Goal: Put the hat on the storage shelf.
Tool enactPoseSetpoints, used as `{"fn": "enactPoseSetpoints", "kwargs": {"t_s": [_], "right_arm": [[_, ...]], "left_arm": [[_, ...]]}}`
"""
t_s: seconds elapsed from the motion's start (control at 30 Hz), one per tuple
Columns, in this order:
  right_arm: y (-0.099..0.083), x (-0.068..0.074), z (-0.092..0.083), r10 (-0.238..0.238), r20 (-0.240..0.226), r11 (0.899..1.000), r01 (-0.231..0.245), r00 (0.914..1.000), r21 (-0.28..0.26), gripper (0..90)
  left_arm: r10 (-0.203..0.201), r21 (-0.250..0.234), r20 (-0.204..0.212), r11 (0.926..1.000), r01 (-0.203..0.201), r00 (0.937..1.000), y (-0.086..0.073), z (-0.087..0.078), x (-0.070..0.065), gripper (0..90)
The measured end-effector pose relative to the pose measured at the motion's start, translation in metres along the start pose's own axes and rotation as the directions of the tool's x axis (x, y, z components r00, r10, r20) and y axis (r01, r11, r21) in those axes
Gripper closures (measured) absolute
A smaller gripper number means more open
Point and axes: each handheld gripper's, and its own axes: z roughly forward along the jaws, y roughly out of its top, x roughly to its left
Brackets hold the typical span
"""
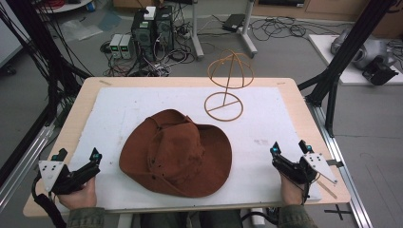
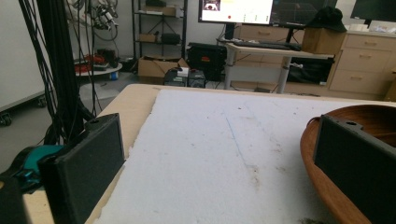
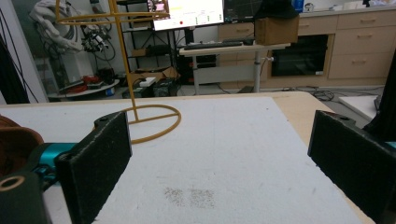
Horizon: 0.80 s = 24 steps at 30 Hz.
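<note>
One floppy brown suede hat (image 1: 177,153)

A wire hat stand (image 1: 229,85) sits at twelve o'clock on the white mat (image 1: 119,114); beyond the table (image 1: 81,109), computer towers (image 1: 152,28), probably cabled.

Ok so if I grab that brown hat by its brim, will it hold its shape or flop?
The brown hat probably flops a little: its crown looks dented and creased, like soft suede or felt. The wide brim curls up at the edges, so a pinch there may bend it rather than lift it level. It looks light for its size, and the matte surface should not slip between the fingers.
</note>
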Motion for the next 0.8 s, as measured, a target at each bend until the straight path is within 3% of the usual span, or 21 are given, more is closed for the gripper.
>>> {"fn": "enactPoseSetpoints", "kwargs": {"t_s": [0.6, 0.8], "right_arm": [[0.0007, -0.0028, -0.0018, 0.024, -0.001, 1.0, -0.024, 0.9997, 0.008, 5.4], [0.0012, -0.0029, 0.0, 0.057, -0.035, 0.998, -0.056, 0.9978, 0.037, 5.4]], "left_arm": [[0.0, -0.007, 0.003, 1.0, 0.0, 1.0, 0.0014, 0.0002, -0.0018, 2.4], [-0.005, -0.009, -0.001, 0.9999, 0.005, 1.0, 0.0018, -0.0001, -0.001, 2.4]]}}
